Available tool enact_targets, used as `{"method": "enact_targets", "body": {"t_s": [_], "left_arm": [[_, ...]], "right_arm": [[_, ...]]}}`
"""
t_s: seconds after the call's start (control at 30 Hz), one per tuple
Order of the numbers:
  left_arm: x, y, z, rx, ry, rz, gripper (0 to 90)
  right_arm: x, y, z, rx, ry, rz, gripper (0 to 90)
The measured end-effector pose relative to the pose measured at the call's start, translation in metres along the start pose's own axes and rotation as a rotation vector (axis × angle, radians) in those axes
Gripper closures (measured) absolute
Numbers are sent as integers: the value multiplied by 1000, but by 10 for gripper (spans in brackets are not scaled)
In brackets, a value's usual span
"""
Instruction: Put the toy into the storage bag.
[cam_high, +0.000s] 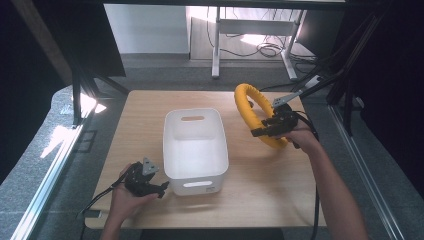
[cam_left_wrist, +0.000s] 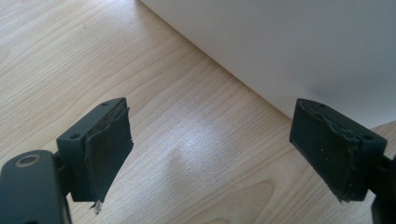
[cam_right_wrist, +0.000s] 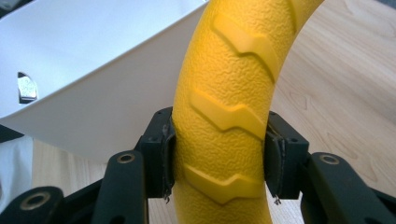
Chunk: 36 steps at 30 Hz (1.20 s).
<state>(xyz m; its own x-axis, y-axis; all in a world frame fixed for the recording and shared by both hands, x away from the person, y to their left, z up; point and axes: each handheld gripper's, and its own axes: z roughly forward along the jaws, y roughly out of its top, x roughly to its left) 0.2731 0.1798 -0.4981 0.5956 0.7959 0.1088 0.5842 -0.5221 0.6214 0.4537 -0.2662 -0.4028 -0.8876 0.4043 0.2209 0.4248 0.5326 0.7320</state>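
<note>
the yellow ring (cam_high: 252, 114), a textured hoop with raised zigzag ridges, is held up on edge over the right part of the wooden table (cam_high: 270, 180), just right of the white bin (cam_high: 195, 172). in the high view its lower arc sits in the right gripper (cam_high: 264, 129), and its upper arc rises toward the far edge of the table. the right gripper view shows both black pads pressed flat against opposite sides of the ring (cam_right_wrist: 224, 116), so the jaws are clamped on it, with the bin's white outer wall (cam_right_wrist: 93, 93) close behind on the left of that view.

the left gripper (cam_high: 161, 189) rests low at the near left corner of the bin, in the person's left hand (cam_high: 127, 197). in the left gripper view (cam_left_wrist: 212, 151) its jaws stand wide apart with bare table wood between them, and the bin's wall (cam_left_wrist: 289, 51) runs just beyond the tips without touching either pad.

the bin stands upright in the middle of the table, a handle slot cut in its near and far walls.
</note>
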Motion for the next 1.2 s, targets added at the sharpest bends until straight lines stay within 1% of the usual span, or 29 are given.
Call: {"method": "enact_targets", "body": {"t_s": [0.07,0.23,0.57,0.8,1.0,1.2], "left_arm": [[0,0,0,-1,1,-1,131],[0,0,-1,-2,2,-2,131],[0,0,-1,-2,3,-1,131],[0,0,-1,0,2,0,131],[0,0,0,1,1,0,131],[0,0,0,2,0,1,131]], "right_arm": [[1,1,-3,-9,-1,0,516],[4,6,-11,-56,9,-4,515],[9,14,-19,-108,17,-19,515],[12,15,-25,-134,26,-20,516],[13,16,-26,-145,31,-22,515],[15,17,-28,-166,47,-24,515]]}}
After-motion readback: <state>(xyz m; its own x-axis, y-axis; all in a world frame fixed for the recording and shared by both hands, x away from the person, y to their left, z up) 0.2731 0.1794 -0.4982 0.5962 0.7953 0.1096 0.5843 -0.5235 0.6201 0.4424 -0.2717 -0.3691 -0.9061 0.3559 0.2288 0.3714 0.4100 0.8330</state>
